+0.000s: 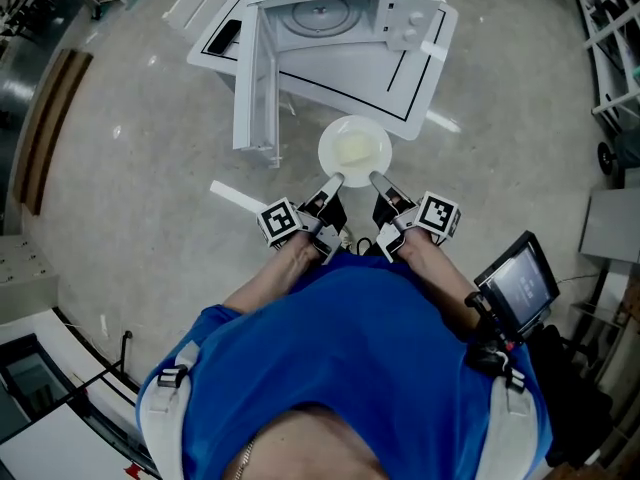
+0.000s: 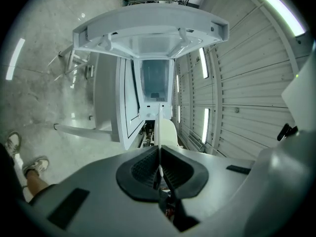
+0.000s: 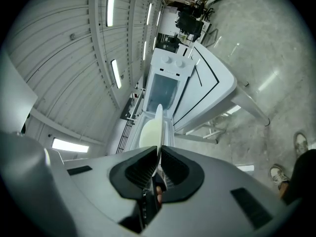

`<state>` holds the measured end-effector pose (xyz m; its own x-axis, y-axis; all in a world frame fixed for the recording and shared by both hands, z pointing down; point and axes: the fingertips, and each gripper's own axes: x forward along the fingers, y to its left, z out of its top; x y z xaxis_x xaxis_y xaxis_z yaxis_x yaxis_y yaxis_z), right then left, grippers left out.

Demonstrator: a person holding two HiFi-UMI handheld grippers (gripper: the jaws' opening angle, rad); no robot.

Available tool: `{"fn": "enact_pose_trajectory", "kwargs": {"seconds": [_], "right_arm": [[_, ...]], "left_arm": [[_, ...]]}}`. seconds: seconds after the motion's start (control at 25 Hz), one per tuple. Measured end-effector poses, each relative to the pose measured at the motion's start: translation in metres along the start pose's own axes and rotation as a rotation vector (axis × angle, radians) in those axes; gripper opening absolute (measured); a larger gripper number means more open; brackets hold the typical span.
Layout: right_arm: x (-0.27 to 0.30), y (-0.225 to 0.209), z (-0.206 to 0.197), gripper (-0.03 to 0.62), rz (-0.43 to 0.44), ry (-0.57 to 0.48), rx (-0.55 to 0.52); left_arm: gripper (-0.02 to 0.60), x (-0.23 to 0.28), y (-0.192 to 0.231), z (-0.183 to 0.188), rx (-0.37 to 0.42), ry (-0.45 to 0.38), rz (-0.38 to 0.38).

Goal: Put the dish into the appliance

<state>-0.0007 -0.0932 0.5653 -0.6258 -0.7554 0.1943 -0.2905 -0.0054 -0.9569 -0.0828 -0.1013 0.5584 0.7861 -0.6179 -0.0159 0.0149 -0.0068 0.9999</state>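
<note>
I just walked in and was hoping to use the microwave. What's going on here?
A person in a blue top holds a two-jaw gripper in each hand. The left gripper and the right gripper are both shut on the near rim of a white dish, carrying it between them. The microwave stands ahead on a white table with its door swung open. The dish is not yet inside.

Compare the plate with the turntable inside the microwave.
The plate is outside the microwave, before its open door, clamped at its near rim by the left gripper and right gripper; the turntable lies inside the cavity, untouched. The plate is plain with a creamy centre; the turntable looks greyer, with rings. Both are round and roughly level.
</note>
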Motion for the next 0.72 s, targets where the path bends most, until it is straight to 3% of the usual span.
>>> {"fn": "enact_pose_trajectory", "kwargs": {"seconds": [0.32,0.56,0.72], "right_arm": [[0.017,0.003,0.018,0.026,0.044,0.028,0.008],[0.045,-0.007,0.065,0.026,0.054,0.090,0.011],[0.054,-0.005,0.076,0.026,0.075,0.125,0.004]], "left_arm": [[0.018,0.013,-0.002,0.016,0.037,-0.041,0.027],[0.018,0.059,0.000,0.041,0.035,-0.102,0.034],[0.018,0.065,0.002,0.049,0.050,-0.136,0.049]]}}
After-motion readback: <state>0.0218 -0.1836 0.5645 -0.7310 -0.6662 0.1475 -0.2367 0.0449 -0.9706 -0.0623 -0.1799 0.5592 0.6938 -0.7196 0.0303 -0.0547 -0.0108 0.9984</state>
